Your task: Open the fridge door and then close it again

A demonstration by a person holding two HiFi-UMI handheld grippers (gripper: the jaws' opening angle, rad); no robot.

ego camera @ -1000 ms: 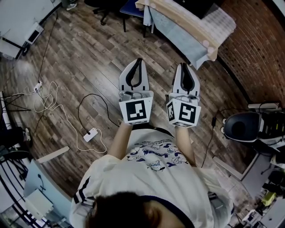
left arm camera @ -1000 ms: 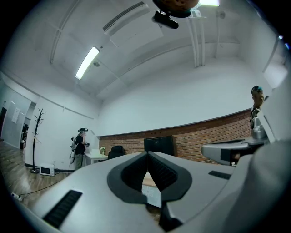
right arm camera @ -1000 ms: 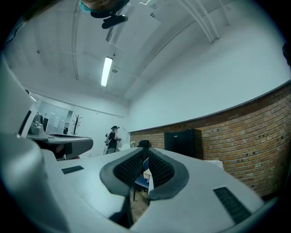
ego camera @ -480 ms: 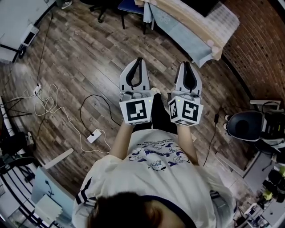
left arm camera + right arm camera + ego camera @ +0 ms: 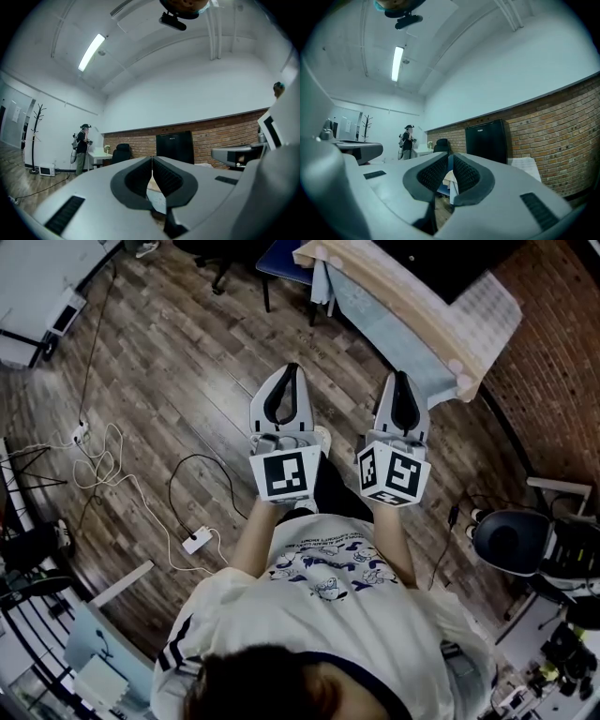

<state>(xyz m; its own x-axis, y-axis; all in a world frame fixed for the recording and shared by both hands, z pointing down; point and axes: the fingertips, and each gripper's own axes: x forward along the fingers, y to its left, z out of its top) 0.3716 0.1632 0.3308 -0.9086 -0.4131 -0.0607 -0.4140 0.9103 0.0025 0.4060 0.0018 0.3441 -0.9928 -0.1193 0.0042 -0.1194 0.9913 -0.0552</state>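
Head view, left gripper [image 5: 292,369]: in my left hand, held out over the wood floor [image 5: 169,362]; the jaws meet at the tips and nothing is between them.
Head view, right gripper [image 5: 400,377]: in my right hand, beside the left one but not touching it; its jaws are also drawn together and empty.
Head view, bench [image 5: 394,287]: a pale wooden edge with a grey cloth hanging off it, ahead of me and to the right, near my right jaw tips.
Head view, brick wall [image 5: 553,362]: runs along the far right.
Head view, power strip [image 5: 196,541]: white, on the floor to my left, with cables trailing off it.
Left gripper view, left gripper [image 5: 152,159]: ribbed pads are pressed tip to tip and grip nothing.
Left gripper view, fridge [image 5: 174,146]: black, standing against the brick wall straight ahead past my jaw tips and well apart from them; its front looks closed.
Left gripper view, person [image 5: 82,149]: stands far off at the left, near a coat stand [image 5: 36,136].
Right gripper view, right gripper [image 5: 451,157]: pads are together at the tips, with nothing held.
Right gripper view, fridge [image 5: 487,140]: black, against the brick wall, just right of the jaw line and well apart from the jaws.
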